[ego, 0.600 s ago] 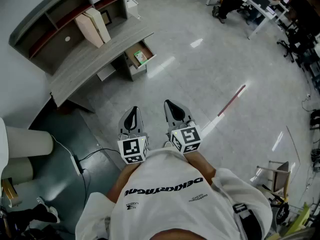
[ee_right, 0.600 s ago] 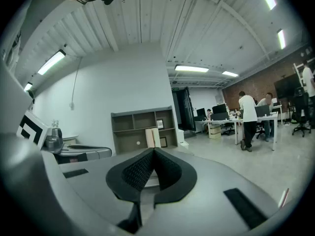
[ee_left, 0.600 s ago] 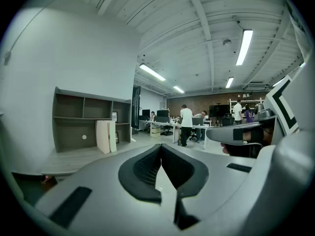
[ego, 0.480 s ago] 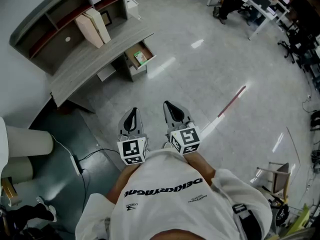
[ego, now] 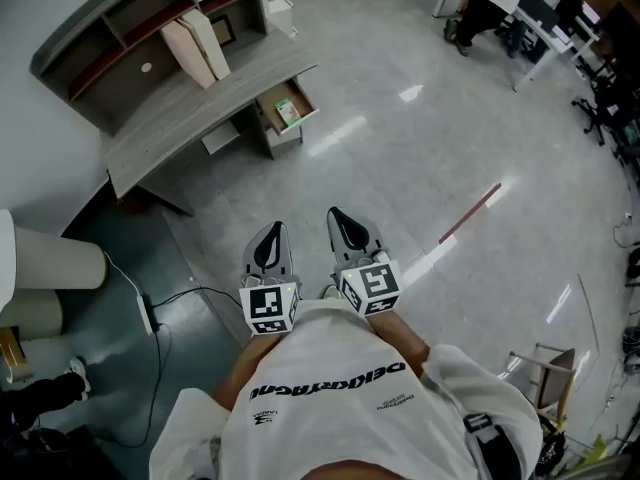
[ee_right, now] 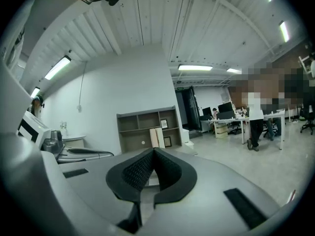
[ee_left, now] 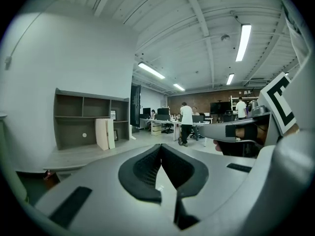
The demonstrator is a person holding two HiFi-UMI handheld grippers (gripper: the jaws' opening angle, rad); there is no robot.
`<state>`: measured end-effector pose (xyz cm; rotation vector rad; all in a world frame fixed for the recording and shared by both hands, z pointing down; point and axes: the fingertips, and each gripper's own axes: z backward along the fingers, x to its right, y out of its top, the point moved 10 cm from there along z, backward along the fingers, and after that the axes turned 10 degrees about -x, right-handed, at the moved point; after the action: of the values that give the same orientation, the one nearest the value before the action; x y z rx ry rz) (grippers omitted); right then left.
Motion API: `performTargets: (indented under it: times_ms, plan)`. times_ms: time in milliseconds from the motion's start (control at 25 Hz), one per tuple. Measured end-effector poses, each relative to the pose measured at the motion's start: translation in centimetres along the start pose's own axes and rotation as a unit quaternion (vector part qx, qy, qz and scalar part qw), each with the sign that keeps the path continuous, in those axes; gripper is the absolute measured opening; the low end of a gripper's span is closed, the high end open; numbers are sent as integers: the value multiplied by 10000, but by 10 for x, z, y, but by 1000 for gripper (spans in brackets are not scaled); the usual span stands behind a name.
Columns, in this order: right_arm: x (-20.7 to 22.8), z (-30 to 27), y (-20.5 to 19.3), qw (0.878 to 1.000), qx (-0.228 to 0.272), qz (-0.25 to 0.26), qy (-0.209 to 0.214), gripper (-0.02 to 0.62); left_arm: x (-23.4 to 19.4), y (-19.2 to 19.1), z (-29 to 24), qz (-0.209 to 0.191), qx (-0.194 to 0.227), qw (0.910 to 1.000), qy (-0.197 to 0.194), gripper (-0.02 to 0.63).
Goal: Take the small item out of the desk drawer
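Note:
A grey desk (ego: 190,108) stands far ahead at the upper left, with its drawer (ego: 287,109) pulled open. A small green item (ego: 288,113) lies inside the drawer. My left gripper (ego: 268,240) and right gripper (ego: 346,224) are held close to my chest, side by side, well short of the desk. Both are shut with nothing between the jaws. In the left gripper view my gripper (ee_left: 160,147) points at the distant desk and shelf (ee_left: 91,119). The right gripper (ee_right: 153,151) also points at the shelf (ee_right: 150,129).
A grey shelf unit (ego: 130,28) with beige folders (ego: 195,46) sits on the desk. White cylinders (ego: 45,288) and a cable (ego: 165,313) lie on a dark mat at the left. A red strip (ego: 470,213) marks the floor. People sit at office desks (ego: 520,8) far right.
The head view has shifted: the desk and drawer sit slightly further right and lower in the frame. Both grippers stay shut and close to my chest.

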<state>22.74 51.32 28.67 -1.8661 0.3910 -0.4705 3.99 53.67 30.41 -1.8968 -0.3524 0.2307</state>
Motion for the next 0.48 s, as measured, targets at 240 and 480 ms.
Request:
performTargets:
  times_ms: [240, 480]
  plan:
    - [9, 2, -7, 9998, -43, 27, 202, 31, 14, -11, 5, 10, -121, 9998, 125, 17]
    - [12, -21, -7, 9994, -105, 7, 330, 31, 4, -12, -9, 93, -118, 9997, 209, 16]
